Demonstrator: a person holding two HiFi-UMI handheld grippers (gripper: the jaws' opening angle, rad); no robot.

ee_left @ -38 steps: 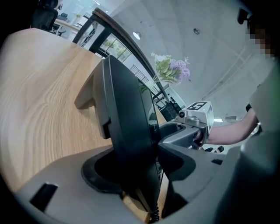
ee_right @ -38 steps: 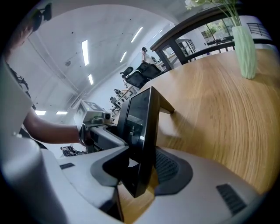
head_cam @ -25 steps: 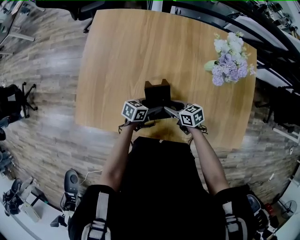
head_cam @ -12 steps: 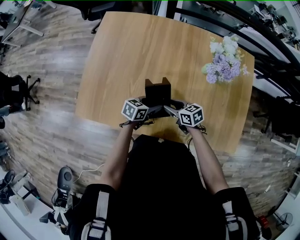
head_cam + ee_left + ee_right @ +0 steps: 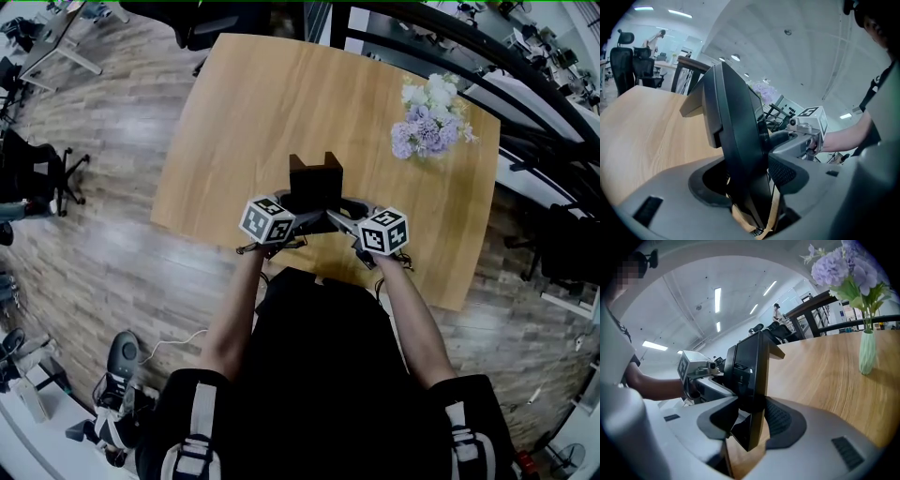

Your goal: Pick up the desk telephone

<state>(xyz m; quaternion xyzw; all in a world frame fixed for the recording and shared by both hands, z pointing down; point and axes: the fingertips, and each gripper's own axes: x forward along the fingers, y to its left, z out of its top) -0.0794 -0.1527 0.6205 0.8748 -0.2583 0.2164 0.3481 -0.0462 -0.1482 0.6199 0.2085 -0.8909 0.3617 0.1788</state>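
Note:
The black desk telephone [image 5: 314, 182] hangs above the wooden table [image 5: 234, 112], gripped from both sides. My left gripper [image 5: 298, 210] is shut on its left edge, my right gripper [image 5: 341, 213] on its right edge. In the left gripper view the telephone [image 5: 733, 150] stands on edge between the pads of the left gripper [image 5: 747, 183], with the right gripper [image 5: 806, 133] behind it. In the right gripper view the telephone [image 5: 749, 373] is pinched by the right gripper [image 5: 750, 423], its lower corner hanging over bare wood, and the left gripper [image 5: 696, 369] shows beyond it.
A pale vase of lilac and white flowers [image 5: 427, 117] stands at the table's far right, with the flowers [image 5: 855, 268] close in the right gripper view. Office chairs [image 5: 33, 173] and desk frames ring the table on the wood-plank floor. The person's torso fills the near side.
Both grippers have risen together with the telephone between them, so it sits higher above the table. The table and flowers have slid left in the head view.

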